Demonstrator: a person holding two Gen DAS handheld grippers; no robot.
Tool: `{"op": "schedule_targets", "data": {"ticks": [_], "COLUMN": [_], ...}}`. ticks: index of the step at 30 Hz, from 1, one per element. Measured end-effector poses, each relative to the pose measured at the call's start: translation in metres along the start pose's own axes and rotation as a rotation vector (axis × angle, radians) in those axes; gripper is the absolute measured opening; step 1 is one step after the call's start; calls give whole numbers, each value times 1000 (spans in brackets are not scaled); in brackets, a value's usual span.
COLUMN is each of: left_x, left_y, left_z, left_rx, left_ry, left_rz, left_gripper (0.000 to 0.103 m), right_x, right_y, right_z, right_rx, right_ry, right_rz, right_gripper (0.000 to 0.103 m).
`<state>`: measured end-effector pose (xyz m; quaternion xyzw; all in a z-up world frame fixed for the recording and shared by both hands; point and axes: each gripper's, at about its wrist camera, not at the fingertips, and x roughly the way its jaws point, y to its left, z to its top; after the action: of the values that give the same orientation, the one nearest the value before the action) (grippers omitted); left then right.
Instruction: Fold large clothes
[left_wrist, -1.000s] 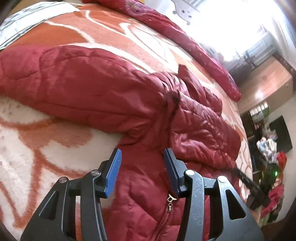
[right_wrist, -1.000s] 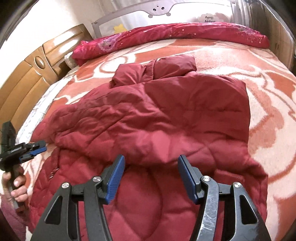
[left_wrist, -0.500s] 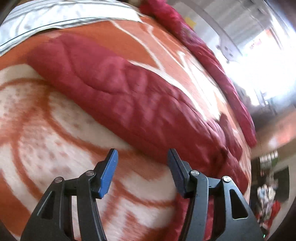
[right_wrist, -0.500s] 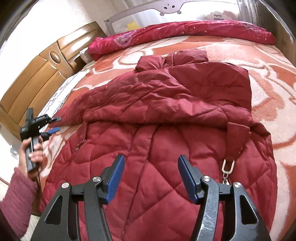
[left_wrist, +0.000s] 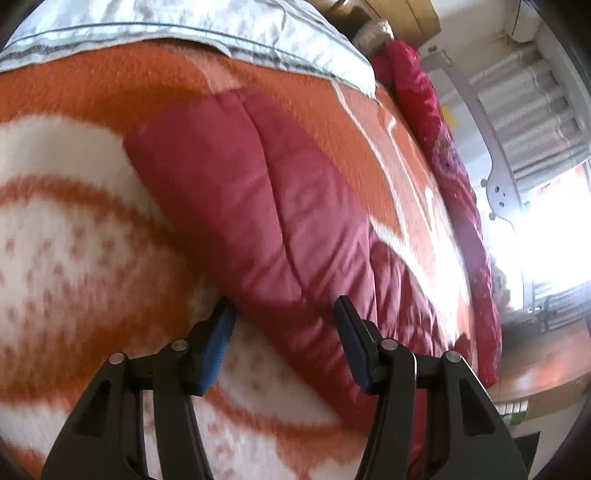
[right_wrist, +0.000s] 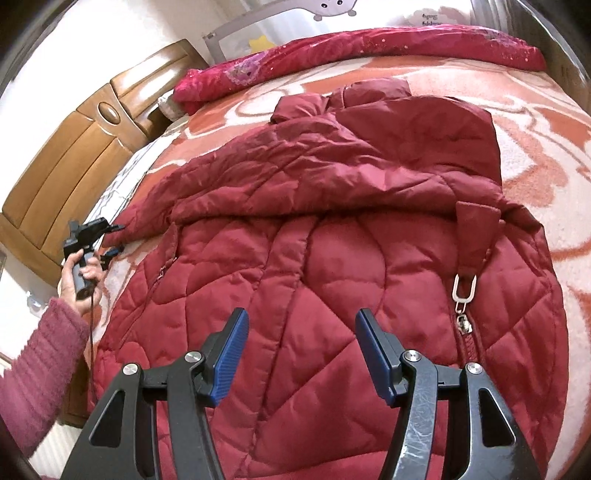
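- Red quilted coat (right_wrist: 332, 229) lies spread on the bed, over the orange-and-white blanket (right_wrist: 546, 147); it runs from the near edge up toward the far edge.
- Upper part is folded down over the body; collar (right_wrist: 343, 99) bunched at the far end.
- One sleeve (left_wrist: 236, 192) stretches out toward the headboard side, lying flat on the blanket.
- Front zipper with metal pull (right_wrist: 463, 291) shows on the coat's right part, below a red tab.
- Left claw (left_wrist: 282, 325): released, jaws wide, low at the sleeve's end. Sleeve cloth sits between the jaws; left blue pad (left_wrist: 218, 343) is just at the sleeve's edge, right pad over the cloth. Whether the pads touch the cloth: cannot tell, view blurred.
- From the right wrist view the left claw (right_wrist: 114, 240) is seen held in a hand (right_wrist: 79, 273), pink knit cuff on the arm, at the headboard side of the bed, beside the sleeve tip.
- Right claw (right_wrist: 301, 343): released, jaws wide, hovering over the coat's lower quilted panel near the near edge, grasping nothing.
- Dark red flowered quilt (right_wrist: 369, 55) rolled along the far edge of the bed.
- Wooden headboard (right_wrist: 74, 155) on the left in the right wrist view; grey sheet (left_wrist: 184, 33) shows beyond the blanket's edge there.
- Grey bed rail (right_wrist: 332, 11) behind the quilt; bright window light beyond.
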<state>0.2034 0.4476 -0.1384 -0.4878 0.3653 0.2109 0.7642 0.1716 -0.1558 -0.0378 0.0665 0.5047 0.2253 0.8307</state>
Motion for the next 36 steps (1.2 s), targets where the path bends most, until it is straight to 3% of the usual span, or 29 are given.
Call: {"op": "schedule_targets", "data": {"ticks": [4,5,6,7,9,14,21,27,36], "left_x": [6,6,7,6,-1,-30,-66,-82,-82], "left_y": [2,-1,-5,-8,-14,-46,-118,-174,-241], "left_z": [14,16,16,15,13,-1,-42,-95,-167], "left_rx": [5,21,41,52,75,199,413,572,756], "left_ry": [-6,-12,-12,-9,-25,-66,-87,-60,17], "left_rz": [17,26,31,25,13,-29,-160,-264,-351], "left_gripper": [51,43,22,12,8,6,6,6,5], "right_x": [2,1,1,1,0,2,-6,-13,-26], "right_y": [2,3,4,5,5,1,-2,-9,-25], "right_z": [-2,-3,-3,-3,-3,-3,-3,-3,-1], "right_rx": [-1,-2,-4,-7,-13,4,19,36,84], "right_ry": [9,8,6,4,-1,-2,-23,-36,-71], "right_rz": [4,4,4,5,5,1,7,11,15], "right_gripper": [61,61,61,61,61,61,61,61,61]}}
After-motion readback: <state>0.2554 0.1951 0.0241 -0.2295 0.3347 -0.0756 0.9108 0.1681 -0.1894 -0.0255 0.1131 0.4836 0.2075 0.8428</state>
